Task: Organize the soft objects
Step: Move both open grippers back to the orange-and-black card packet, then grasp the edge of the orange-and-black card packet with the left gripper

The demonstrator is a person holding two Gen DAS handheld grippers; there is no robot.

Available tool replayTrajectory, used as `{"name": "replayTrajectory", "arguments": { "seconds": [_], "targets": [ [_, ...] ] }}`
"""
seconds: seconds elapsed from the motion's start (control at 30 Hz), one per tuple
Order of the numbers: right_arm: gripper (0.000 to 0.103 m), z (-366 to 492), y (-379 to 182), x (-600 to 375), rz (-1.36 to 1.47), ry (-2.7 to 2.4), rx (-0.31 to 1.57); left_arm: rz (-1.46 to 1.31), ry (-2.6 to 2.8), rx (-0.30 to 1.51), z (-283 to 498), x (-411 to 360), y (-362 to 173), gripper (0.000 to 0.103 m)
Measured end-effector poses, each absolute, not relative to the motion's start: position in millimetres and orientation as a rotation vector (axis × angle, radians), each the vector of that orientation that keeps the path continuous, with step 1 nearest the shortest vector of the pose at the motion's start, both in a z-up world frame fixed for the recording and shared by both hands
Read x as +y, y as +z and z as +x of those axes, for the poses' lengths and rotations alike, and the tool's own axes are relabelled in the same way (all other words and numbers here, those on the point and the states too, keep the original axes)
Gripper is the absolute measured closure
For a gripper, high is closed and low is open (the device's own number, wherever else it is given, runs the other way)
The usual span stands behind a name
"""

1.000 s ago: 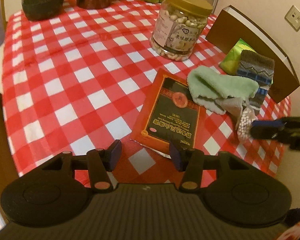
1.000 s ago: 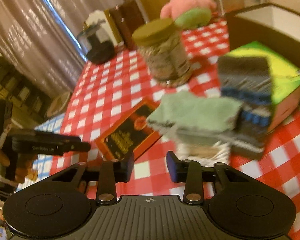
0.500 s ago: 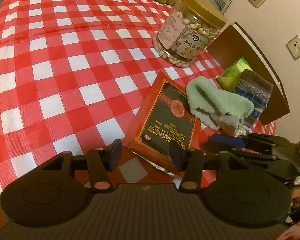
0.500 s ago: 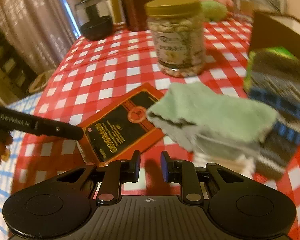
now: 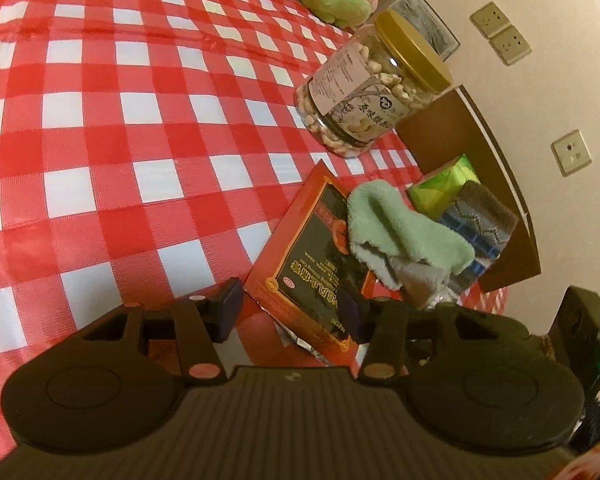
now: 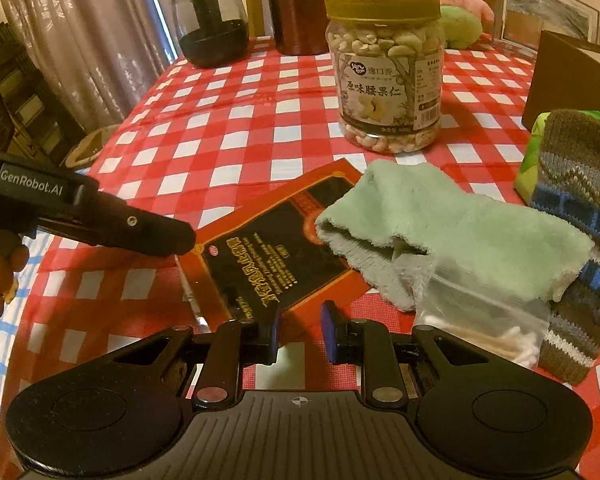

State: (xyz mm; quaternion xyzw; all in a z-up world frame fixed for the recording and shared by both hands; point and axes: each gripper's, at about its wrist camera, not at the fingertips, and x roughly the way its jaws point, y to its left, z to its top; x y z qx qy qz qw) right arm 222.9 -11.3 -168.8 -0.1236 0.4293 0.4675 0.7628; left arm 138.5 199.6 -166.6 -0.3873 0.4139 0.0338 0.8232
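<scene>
While the left gripper point(image 5: 290, 312) hangs with jaws spread wide over a red-and-black packet point(image 5: 314, 264), the right gripper point(image 6: 300, 334) hovers empty, its jaws a narrow gap apart. On that packet lies a green cloth point(image 6: 452, 228), touching a knitted sock point(image 6: 576, 216) and a bag of cotton swabs point(image 6: 500, 336). Behind stands a cashew jar point(image 6: 386, 68) on the red-checked surface point(image 5: 100, 120); curtains point(image 6: 92, 32) hang beyond.

We see desk point(image 6: 236, 128) under red-and-white checked cloth. Beyond its far left edge, sheer greyish curtain point(image 6: 92, 28) with daylight glinting through folds. Cream wall point(image 5: 540, 128) on right, carrying three pale wall sockets point(image 5: 571, 153) (two stacked higher, one lower). Framed picture point(image 6: 548, 20) leans at desk's far corner. Warm, dim indoor light.
</scene>
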Motion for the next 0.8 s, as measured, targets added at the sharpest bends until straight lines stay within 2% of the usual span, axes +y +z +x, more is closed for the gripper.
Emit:
{"name": "replayTrajectory", "arguments": {
  "seconds": [0.17,0.3,0.5,0.53,0.6,0.7,0.8],
  "targets": [
    [0.079,220.9,-168.8,-13.0,-0.273,1.02,0.92,-0.916,0.061,0.85,134.0,205.9,-171.7,0.056],
    [0.079,219.8,-168.1,-16.9,-0.268,1.017,0.927,-0.985,0.06,0.851,128.7,212.9,-178.5,0.066],
    [0.079,220.0,-167.0,-19.6,-0.262,1.017,0.93,-1.058,0.055,0.843,129.9,212.5,-185.2,0.069],
    [0.079,219.8,-167.0,-20.1,-0.261,1.014,0.931,-1.043,0.06,0.844,131.1,210.4,-184.2,0.071],
    [0.079,219.6,-167.1,-21.4,-0.257,1.011,0.934,-1.019,0.078,0.853,132.8,208.3,-183.5,0.086],
    [0.079,220.5,-167.3,-24.9,-0.241,1.005,0.942,-1.041,0.087,0.847,131.0,210.1,-186.7,0.101],
    [0.079,220.7,-167.0,-27.9,-0.23,0.999,0.948,-1.036,0.073,0.839,129.4,208.6,-183.7,0.103]
  ]
}}
